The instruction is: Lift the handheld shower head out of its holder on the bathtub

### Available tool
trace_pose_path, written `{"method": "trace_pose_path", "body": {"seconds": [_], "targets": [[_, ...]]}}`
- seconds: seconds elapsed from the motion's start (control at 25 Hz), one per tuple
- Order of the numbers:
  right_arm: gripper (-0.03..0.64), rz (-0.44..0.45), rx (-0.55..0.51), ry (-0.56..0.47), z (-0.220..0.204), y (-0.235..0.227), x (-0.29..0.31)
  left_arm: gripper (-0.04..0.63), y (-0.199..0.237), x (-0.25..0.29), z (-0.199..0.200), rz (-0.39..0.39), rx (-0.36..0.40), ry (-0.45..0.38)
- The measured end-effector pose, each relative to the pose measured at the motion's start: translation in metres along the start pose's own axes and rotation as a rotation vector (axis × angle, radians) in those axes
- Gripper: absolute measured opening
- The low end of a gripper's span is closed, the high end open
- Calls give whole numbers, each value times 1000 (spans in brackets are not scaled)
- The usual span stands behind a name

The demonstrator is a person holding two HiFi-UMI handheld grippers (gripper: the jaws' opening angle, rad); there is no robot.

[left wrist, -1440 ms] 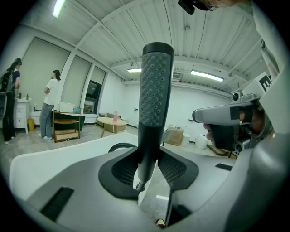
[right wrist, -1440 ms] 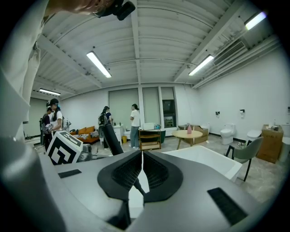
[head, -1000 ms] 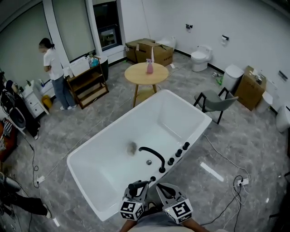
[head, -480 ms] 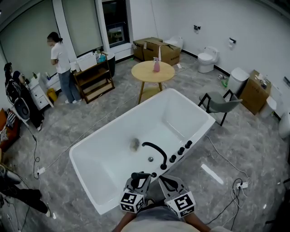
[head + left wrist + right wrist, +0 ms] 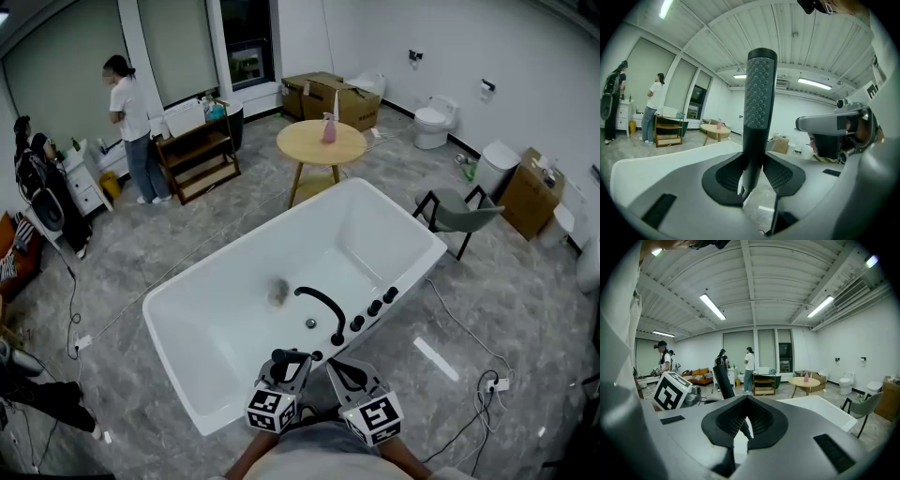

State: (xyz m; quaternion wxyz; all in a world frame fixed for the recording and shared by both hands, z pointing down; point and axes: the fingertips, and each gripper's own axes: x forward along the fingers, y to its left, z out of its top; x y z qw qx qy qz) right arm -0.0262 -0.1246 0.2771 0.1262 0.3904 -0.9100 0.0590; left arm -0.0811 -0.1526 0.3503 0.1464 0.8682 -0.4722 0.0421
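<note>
By bathtub (image 5: 225,314) rim: left tongs (image 5: 752,174) clamped on upright shower head (image 5: 759,89); right tongs (image 5: 746,420) closed, empty. Step 1, grip, looks done. Next: raise straight up till clear.

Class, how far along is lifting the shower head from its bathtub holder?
Done: the left gripper is closed on the shower head. In hand: it stands upright at the bathtub's near rim. Left: I cannot tell if it has cleared the holder; raise it away.

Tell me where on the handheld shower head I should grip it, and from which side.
Take the handheld shower head by its slim lower stem, below the dotted part, coming in level from the near side. It stands upright, so jaws closing across the narrow stem sit squarely on it. The left gripper is clamped at just that spot.
</note>
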Motion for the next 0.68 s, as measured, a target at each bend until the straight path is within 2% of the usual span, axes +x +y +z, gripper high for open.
{"method": "trace_pose_path", "body": {"seconds": [0.2,0.68], "targets": [[20,18,3,12,-6,7,-2,140,-3,-1,-4,-6,-6,3],[18,-8,6,31,-16,7,4,140,0,-4,-13,-8,-10,20]]}}
